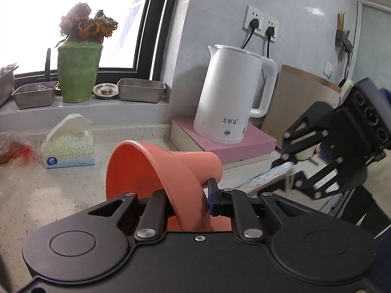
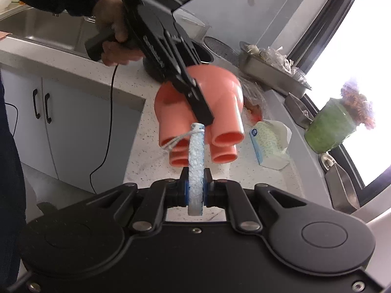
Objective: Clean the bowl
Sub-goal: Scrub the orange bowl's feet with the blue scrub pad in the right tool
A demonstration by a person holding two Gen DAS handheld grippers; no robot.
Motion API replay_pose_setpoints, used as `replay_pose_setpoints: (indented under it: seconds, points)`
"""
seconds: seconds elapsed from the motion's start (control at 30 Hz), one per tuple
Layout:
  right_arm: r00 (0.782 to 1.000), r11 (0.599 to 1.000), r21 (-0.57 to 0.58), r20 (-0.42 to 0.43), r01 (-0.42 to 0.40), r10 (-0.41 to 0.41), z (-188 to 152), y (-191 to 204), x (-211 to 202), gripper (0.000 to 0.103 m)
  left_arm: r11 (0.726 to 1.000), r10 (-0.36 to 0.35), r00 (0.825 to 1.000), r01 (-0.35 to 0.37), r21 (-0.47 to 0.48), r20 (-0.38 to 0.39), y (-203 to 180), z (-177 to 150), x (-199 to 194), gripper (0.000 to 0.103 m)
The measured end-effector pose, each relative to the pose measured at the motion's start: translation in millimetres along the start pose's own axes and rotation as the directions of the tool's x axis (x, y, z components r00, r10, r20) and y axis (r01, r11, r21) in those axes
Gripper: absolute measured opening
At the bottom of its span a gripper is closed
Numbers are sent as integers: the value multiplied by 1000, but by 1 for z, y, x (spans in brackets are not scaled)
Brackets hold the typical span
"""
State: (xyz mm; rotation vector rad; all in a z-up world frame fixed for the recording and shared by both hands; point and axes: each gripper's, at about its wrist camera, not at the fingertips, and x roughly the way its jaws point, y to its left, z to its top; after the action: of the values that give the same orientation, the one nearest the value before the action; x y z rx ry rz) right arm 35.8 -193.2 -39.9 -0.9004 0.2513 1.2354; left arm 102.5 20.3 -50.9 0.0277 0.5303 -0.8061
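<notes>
A salmon-pink plastic bowl (image 1: 146, 171) with several tube-shaped legs is tipped on its side above the speckled counter (image 1: 36, 195). My left gripper (image 1: 188, 197) is shut on its rim, one finger inside and the blue pad outside. In the right wrist view the bowl (image 2: 220, 90) shows its underside and legs, with the left gripper (image 2: 202, 114) coming down from a person's hand (image 2: 114, 24). My right gripper (image 2: 196, 190) is shut on a thin blue-white sponge (image 2: 196, 161) with a string loop, held edge-on just short of the bowl's legs. The left wrist view shows the right gripper (image 1: 293, 168) and the sponge (image 1: 271, 175) right of the bowl.
A white kettle (image 1: 229, 97) stands on a pink box (image 1: 244, 146) behind the bowl. A tissue box (image 1: 68, 144) lies at the left, a green vase (image 1: 78, 73) and steel trays (image 1: 141, 90) on the sill. A steel sink (image 2: 48, 29) lies beyond the counter, above cabinet doors (image 2: 73, 122).
</notes>
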Motion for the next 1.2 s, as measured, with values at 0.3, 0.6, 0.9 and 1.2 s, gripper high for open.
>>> replay_pose_setpoints:
  seconds: [0.3, 0.6, 0.9, 1.2]
  points:
    - [1000, 1000, 11, 6, 3, -3, 4, -1, -12, 11, 1000, 24, 1000, -24, 6, -5, 2, -12, 5, 14]
    - [997, 1000, -14, 81, -17, 18, 33, -9, -37, 11, 1000, 17, 1000, -17, 12, 3, 2, -18, 4, 14]
    - [993, 1000, 26, 115, 9, -12, 56, -42, -25, 11, 999, -6, 1000, 6, 38, -6, -9, -30, 7, 14]
    - [999, 999, 32, 44, 14, -15, 45, -62, 21, 11, 997, -55, 998, 53, 57, 39, -19, -17, -8, 14]
